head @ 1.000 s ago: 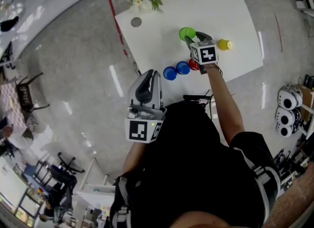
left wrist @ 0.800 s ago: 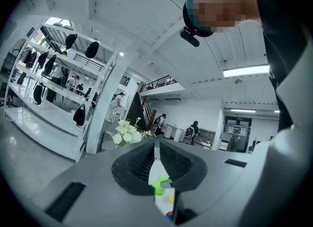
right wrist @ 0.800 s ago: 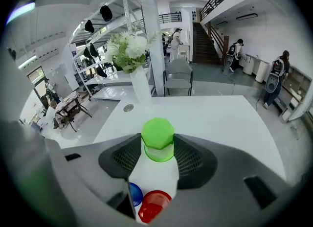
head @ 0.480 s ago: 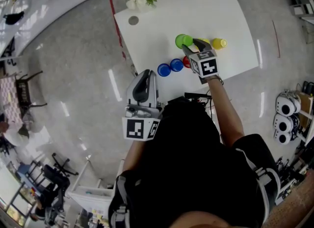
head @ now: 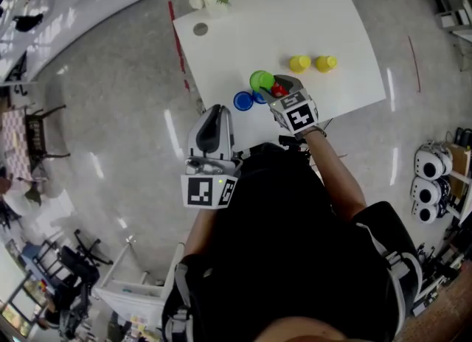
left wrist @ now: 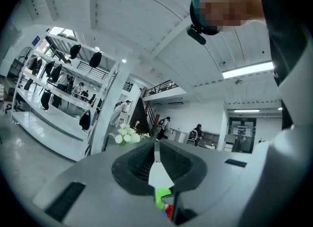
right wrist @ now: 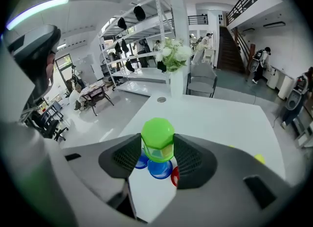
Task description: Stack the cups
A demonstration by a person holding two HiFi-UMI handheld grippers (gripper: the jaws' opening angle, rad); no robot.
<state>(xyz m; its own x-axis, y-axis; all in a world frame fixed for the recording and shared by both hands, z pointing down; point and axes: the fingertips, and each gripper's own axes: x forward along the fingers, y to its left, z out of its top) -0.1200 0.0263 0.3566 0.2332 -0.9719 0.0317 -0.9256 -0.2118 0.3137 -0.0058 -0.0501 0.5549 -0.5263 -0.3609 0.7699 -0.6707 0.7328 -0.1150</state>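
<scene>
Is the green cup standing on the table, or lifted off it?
Apparently lifted: the right gripper is shut on the green cup, pads against its sides, with blue cups showing below it.

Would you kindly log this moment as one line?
right gripper: shut on green cup, near blue cups | left gripper: shut, empty | stack: none yet

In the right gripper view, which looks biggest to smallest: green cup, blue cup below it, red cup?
1. green cup, though it is nearest the camera.
2. blue cup.
3. red cup, only partly showing.
</scene>
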